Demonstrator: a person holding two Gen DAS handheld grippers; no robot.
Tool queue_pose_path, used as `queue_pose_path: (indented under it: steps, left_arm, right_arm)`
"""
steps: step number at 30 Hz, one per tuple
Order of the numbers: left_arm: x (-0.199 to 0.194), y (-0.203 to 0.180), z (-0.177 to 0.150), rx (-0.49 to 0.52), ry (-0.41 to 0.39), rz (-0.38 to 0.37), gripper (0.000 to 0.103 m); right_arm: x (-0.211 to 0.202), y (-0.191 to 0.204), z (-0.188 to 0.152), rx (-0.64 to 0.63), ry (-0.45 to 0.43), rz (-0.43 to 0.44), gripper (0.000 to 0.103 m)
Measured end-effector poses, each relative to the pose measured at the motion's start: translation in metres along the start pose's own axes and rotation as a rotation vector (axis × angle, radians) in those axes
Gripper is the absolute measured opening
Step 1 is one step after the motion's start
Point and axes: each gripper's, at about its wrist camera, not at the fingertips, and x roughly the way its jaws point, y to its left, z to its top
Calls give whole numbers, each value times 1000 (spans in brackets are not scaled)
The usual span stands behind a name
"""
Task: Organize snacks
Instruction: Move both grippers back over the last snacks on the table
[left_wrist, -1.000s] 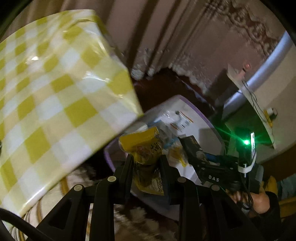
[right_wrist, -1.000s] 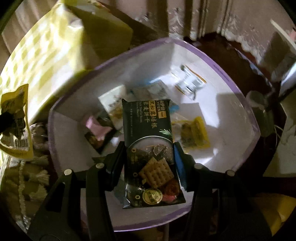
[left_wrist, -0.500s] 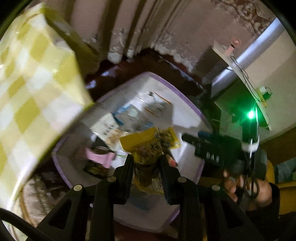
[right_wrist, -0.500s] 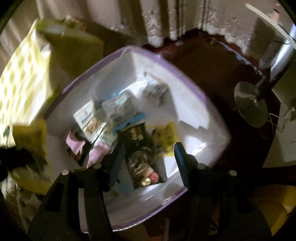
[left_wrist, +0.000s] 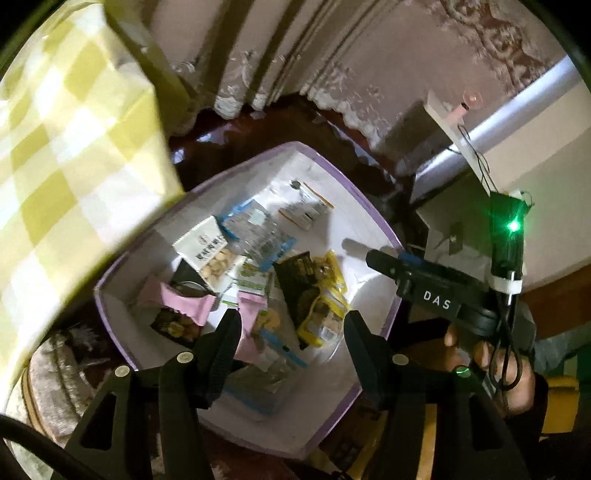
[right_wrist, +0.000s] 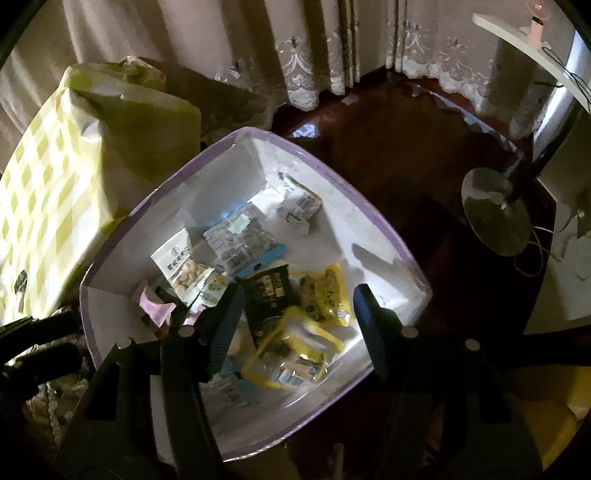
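Mixed snack packets (left_wrist: 258, 258) heaped in purple-rimmed box (left_wrist: 373, 221)

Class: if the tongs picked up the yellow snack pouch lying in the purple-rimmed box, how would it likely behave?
The yellow snack pouch looks glossy, so it may slip. Its film is crumpled, so it would probably flop and feel light. It rests on other packets, so those may shift.

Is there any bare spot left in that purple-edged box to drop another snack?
Yes. The purple-rimmed box has bare white floor along its right side, between the yellow packets and the right wall, and some at the far corner beyond the small white pack. The middle and left are crowded with overlapping packets.
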Motion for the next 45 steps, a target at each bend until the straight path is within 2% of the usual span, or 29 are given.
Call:
queue_pose_path:
  steps: [6,13,20,29,35,39,45]
  left_arm:
    - [-24,17,-5,-39,-73,20,59]
    - [-61,57,-19,-134,-166,68,59]
    - [-103,111,-46,-259,-258,125,59]
    - [-159,186,-93,-428,-350,248,59]
    - [-187,234,-120,-526,-385,339,59]
    - [-196,261,-127,-559,-387,385,61]
    - [-202,296,-125,-523,-382,472,68]
  right_arm:
    - [-5,25,1,-48,-6,22,67]
    - [-6,71,0,-127,2,64,67]
    - [-10,127,-6,-228,5,120,70]
    - [-8,202,-19,-355,26,189,70]
    - [-7,248,-30,-439,39,238,70]
    - [-7,274,-33,-475,38,265,70]
    - [-4,313,-37,-521,43,301,70]
